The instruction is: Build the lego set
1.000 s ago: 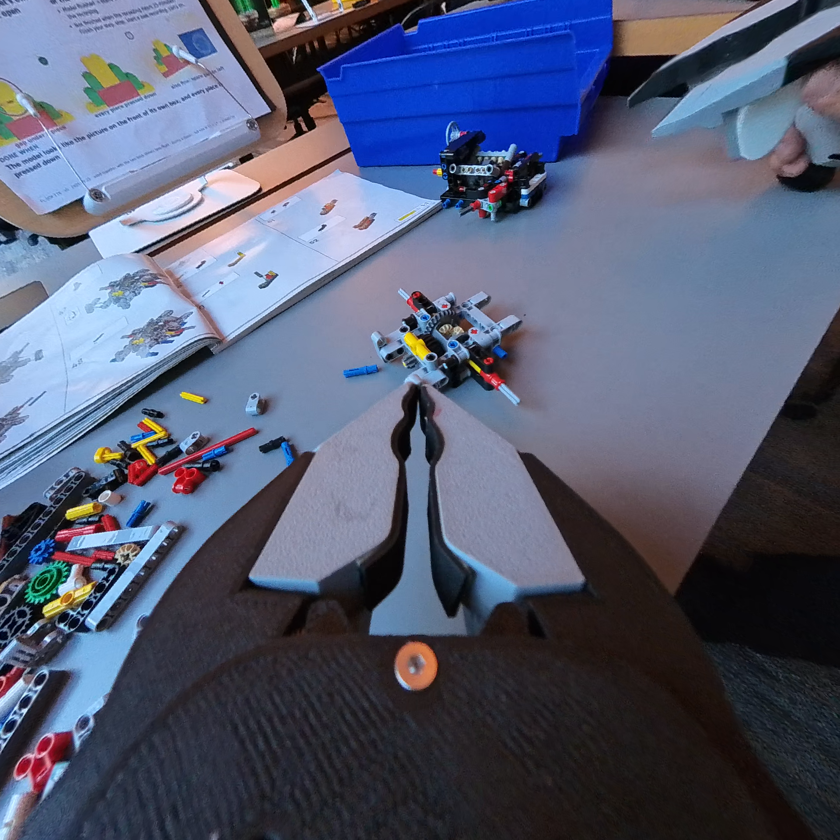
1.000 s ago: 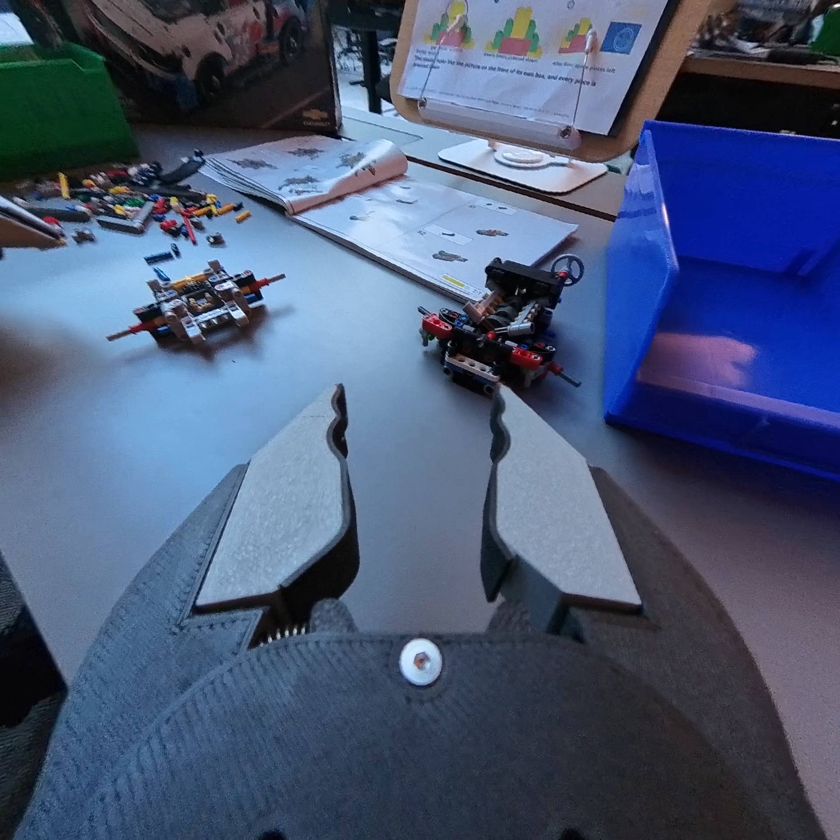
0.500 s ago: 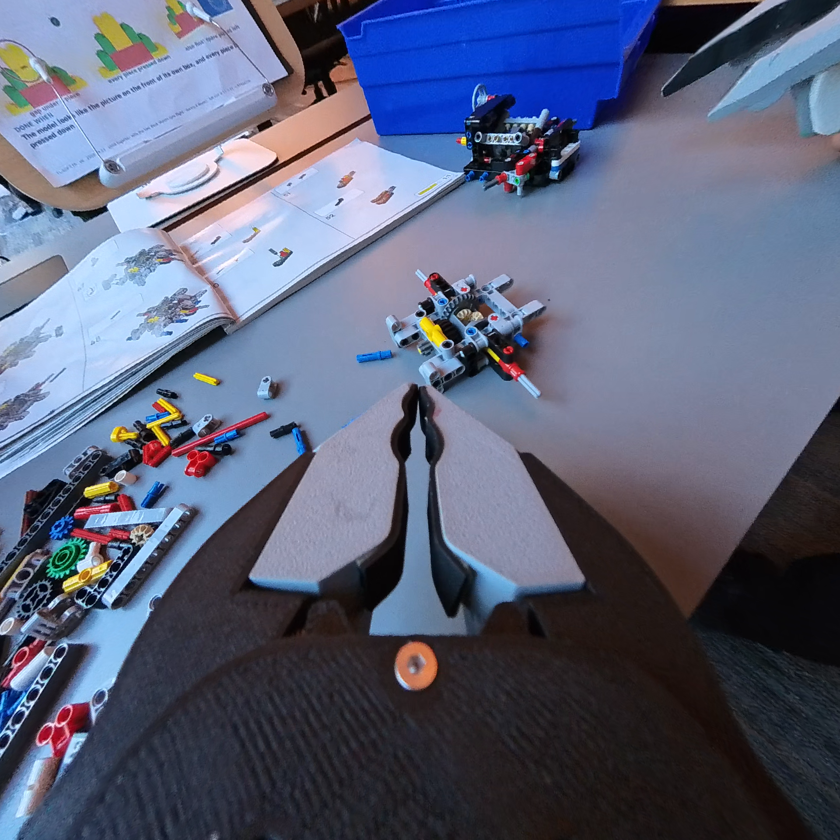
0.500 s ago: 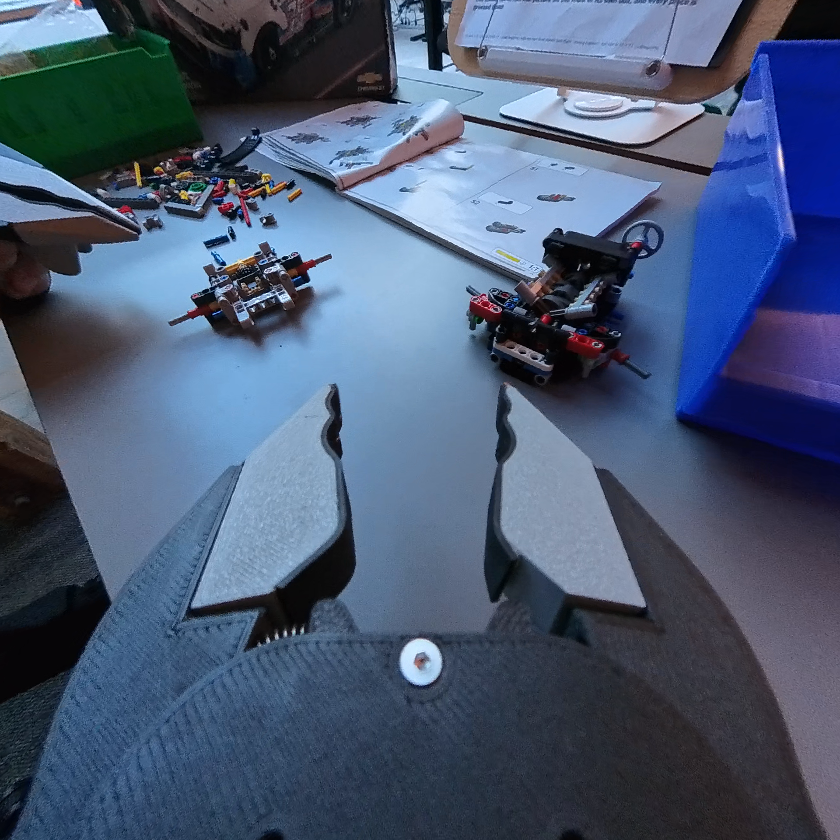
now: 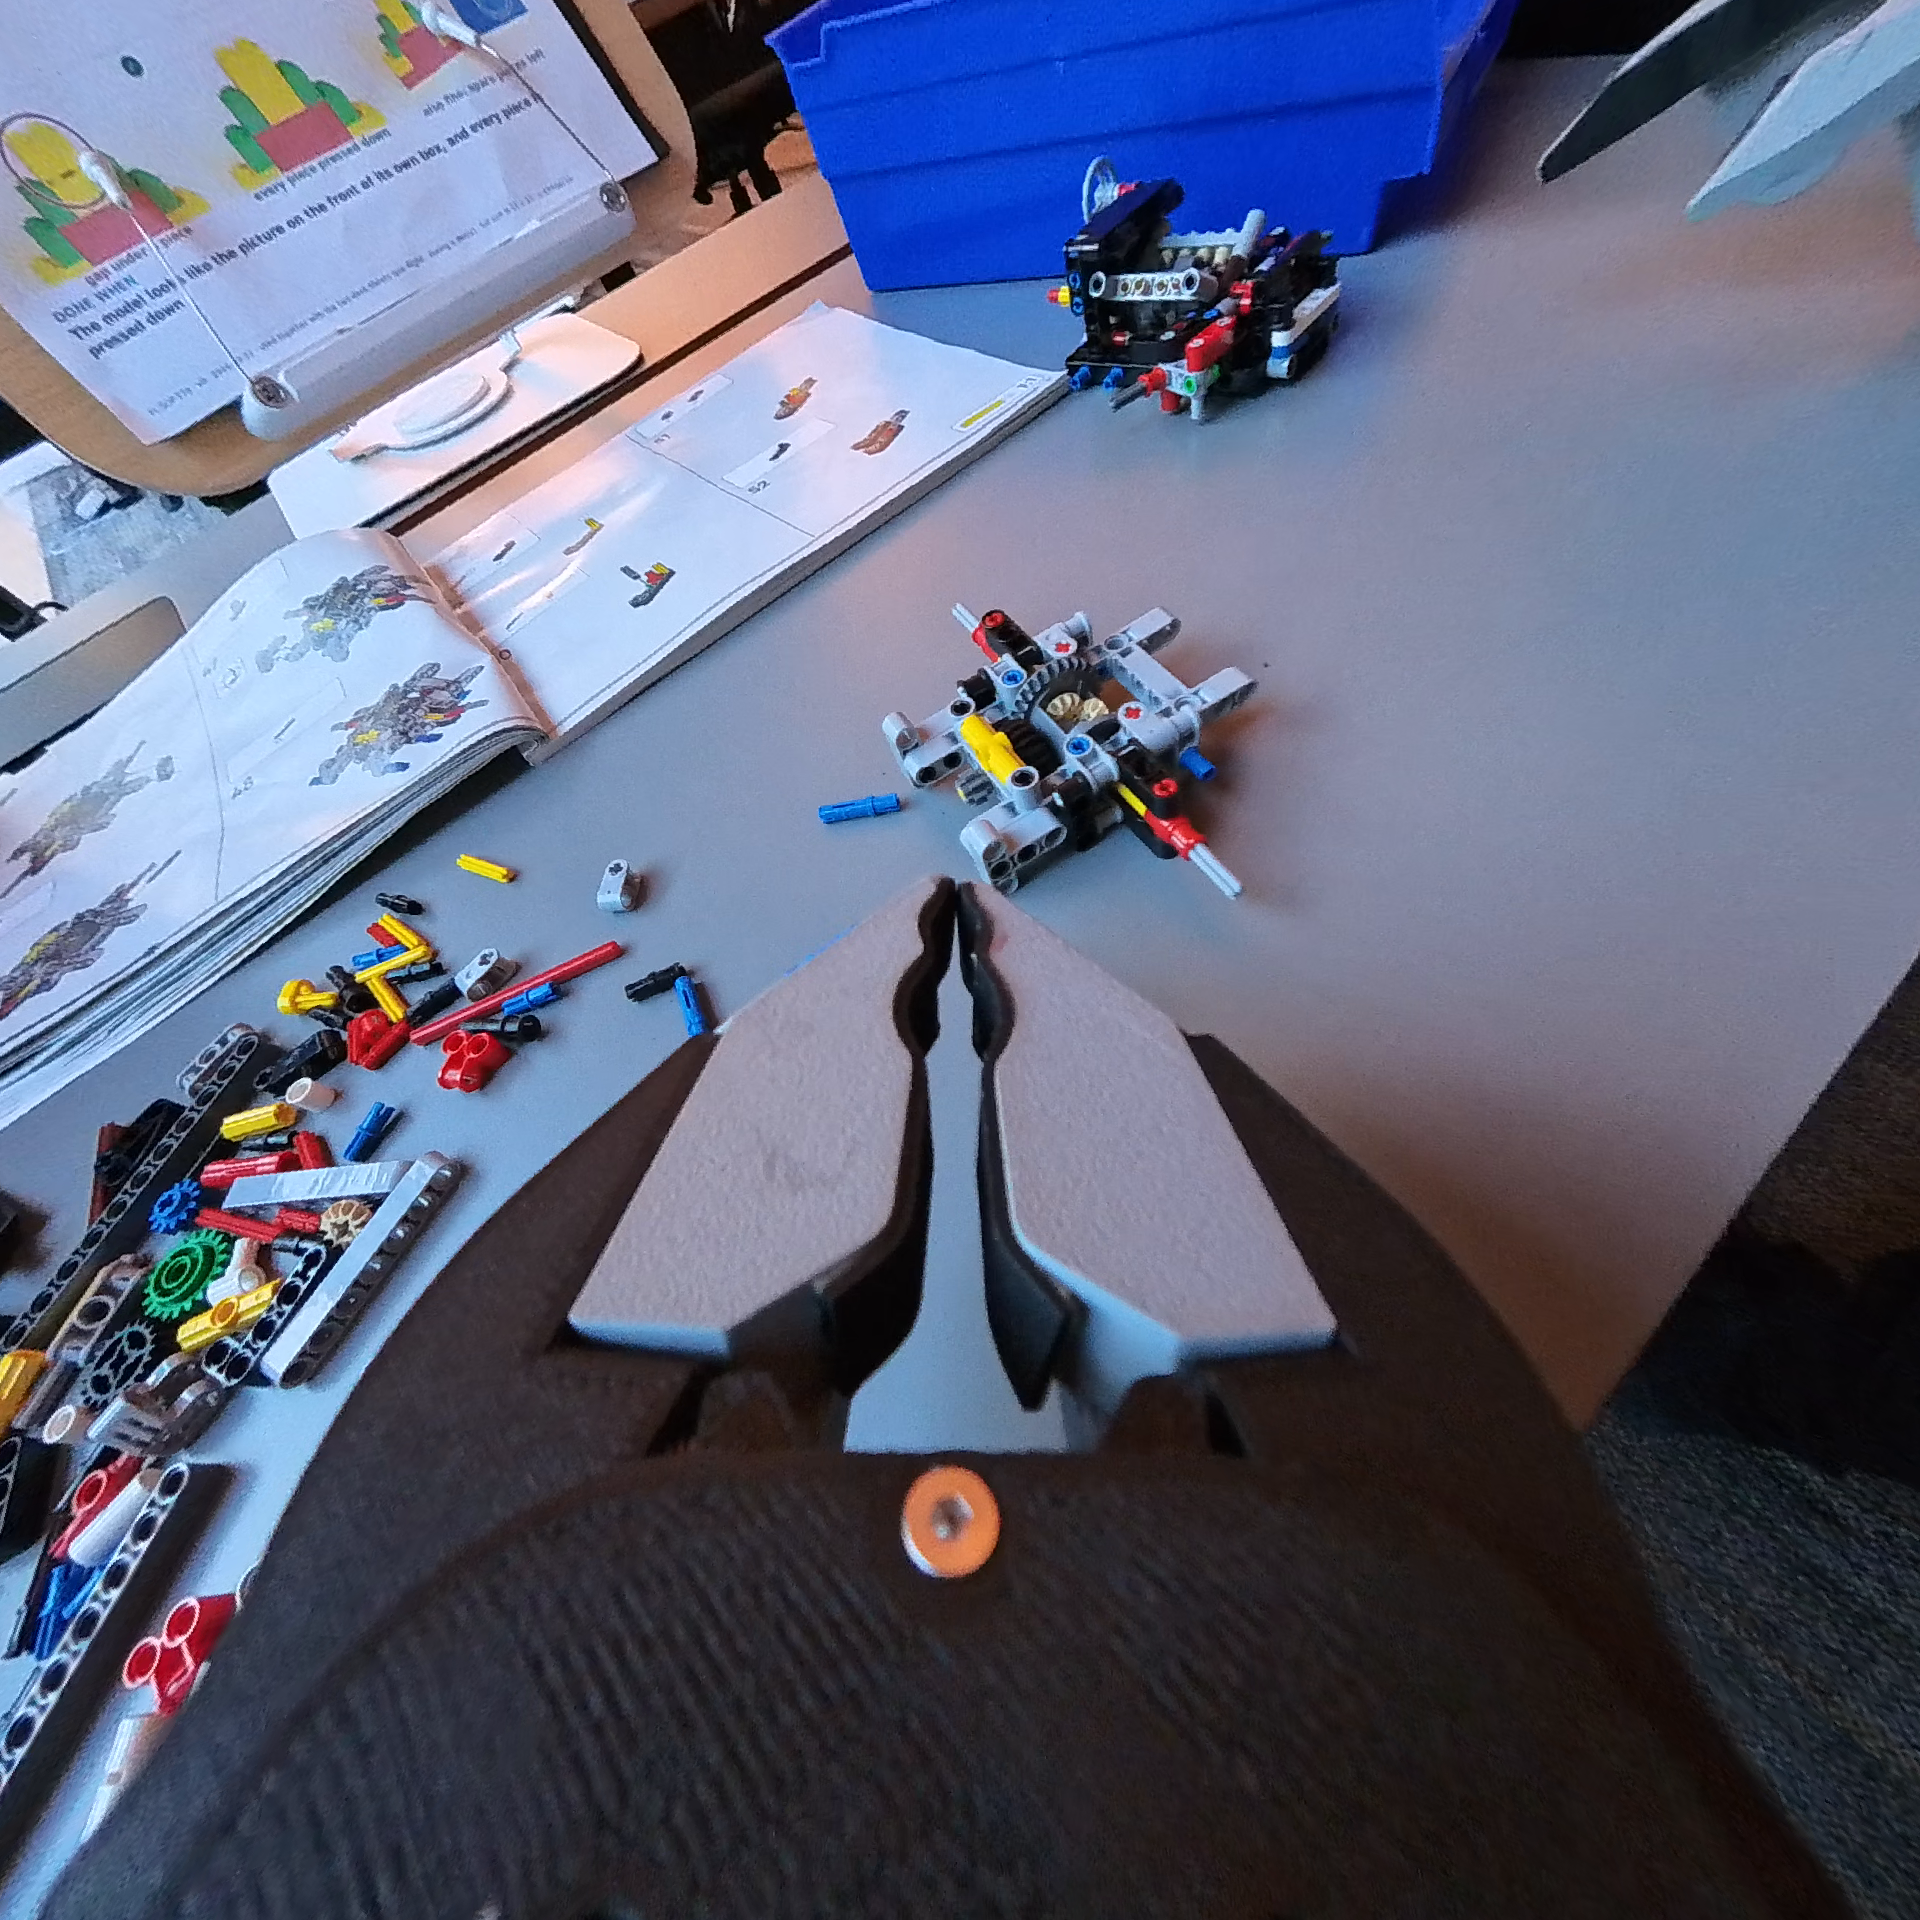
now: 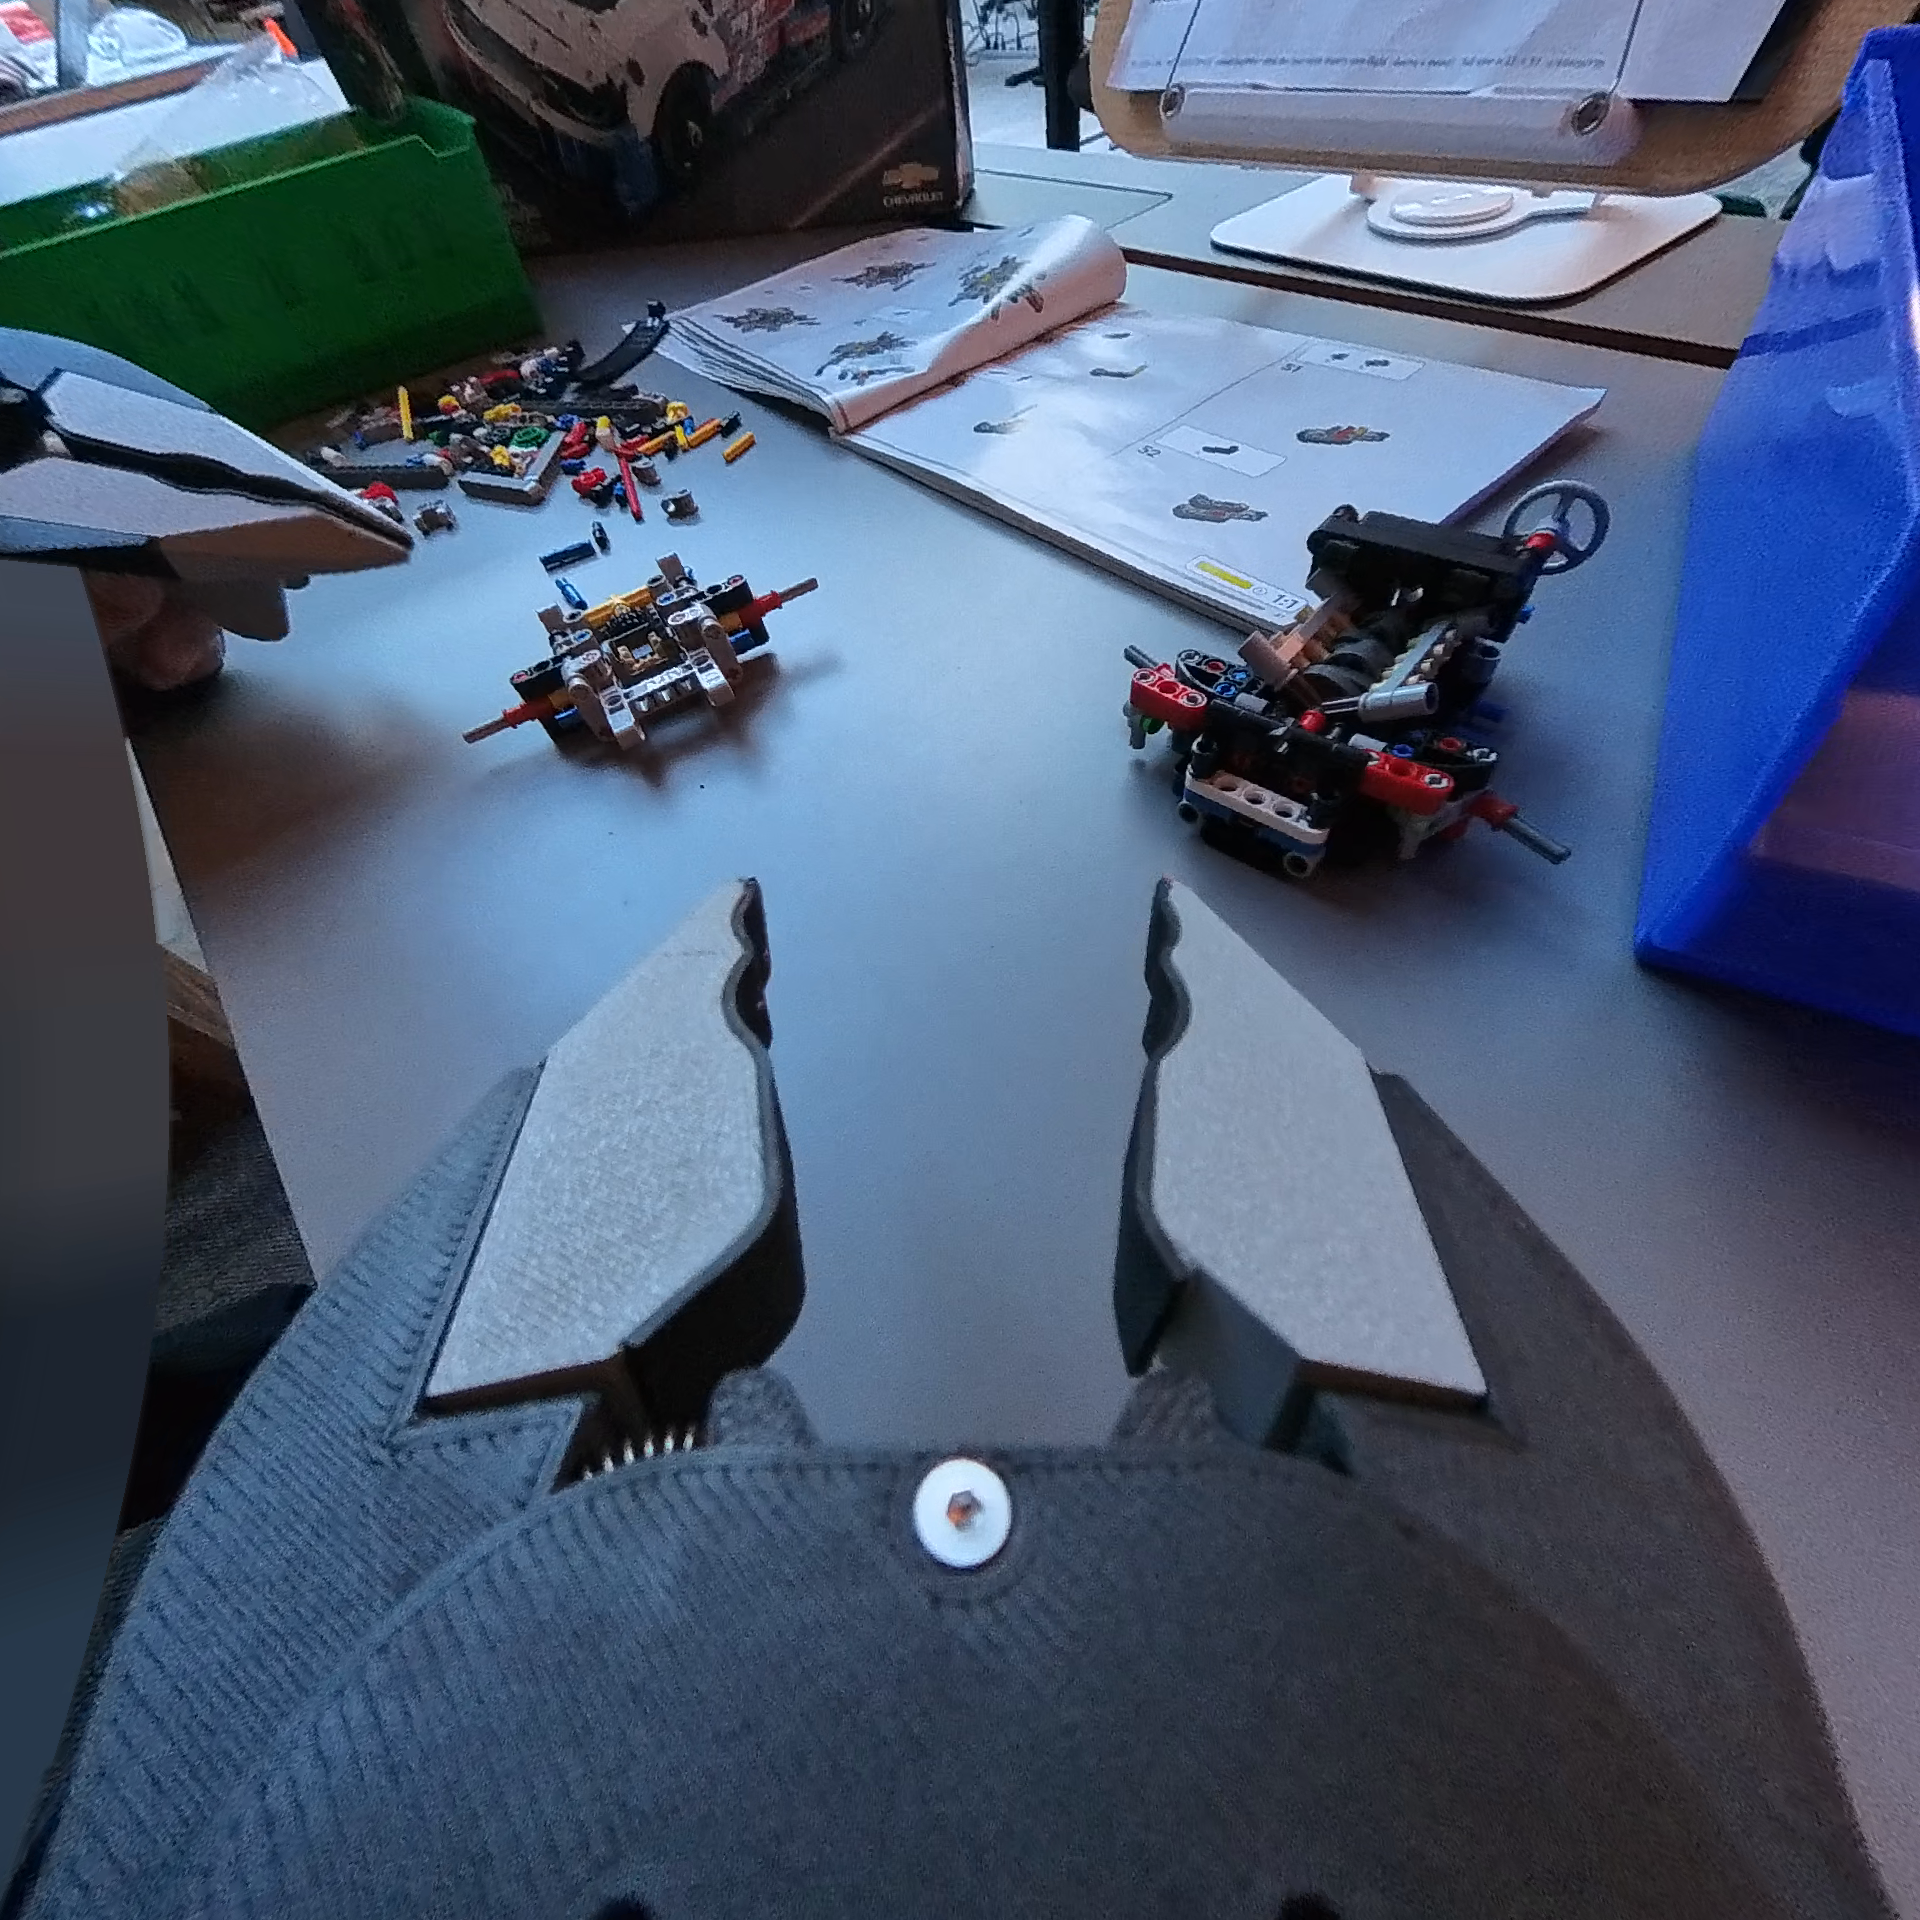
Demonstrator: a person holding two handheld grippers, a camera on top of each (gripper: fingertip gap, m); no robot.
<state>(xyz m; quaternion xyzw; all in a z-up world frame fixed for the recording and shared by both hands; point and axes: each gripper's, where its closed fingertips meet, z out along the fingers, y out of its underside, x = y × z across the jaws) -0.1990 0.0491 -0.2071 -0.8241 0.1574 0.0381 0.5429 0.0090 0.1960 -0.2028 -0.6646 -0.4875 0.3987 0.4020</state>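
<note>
Grey tabletop (image 6: 935, 790), dim light, cluttered along its far and left side. Left gripper (image 5: 956, 894): jaws closed tip to tip on nothing, poised just short of small grey gear assembly (image 5: 1060, 738); loose blue pin (image 5: 858, 808) just beside that assembly. Right gripper (image 6: 951, 904): jaws spread wide, nothing between them, over bare table; larger black-and-red chassis assembly (image 6: 1340, 696) ahead and to its right, near blue bin (image 6: 1787, 644). Risks, as judgement: closed left tips likely to nudge the light assembly and slide it rather than hold it; protruding axle (image 5: 1205, 862) liable to snag or pull out; scattered loose parts (image 5: 312, 1143) easily swept off the near edge by the gripper body; open instruction booklet (image 5: 623, 561) prone to catching a finger. Containers: blue bin, interior seen only in part, no contents visible in that part; green bin (image 6: 260, 249) at far left, contents not discernible; dark cardboard box (image 6: 707, 114) behind it, closed face only.
</note>
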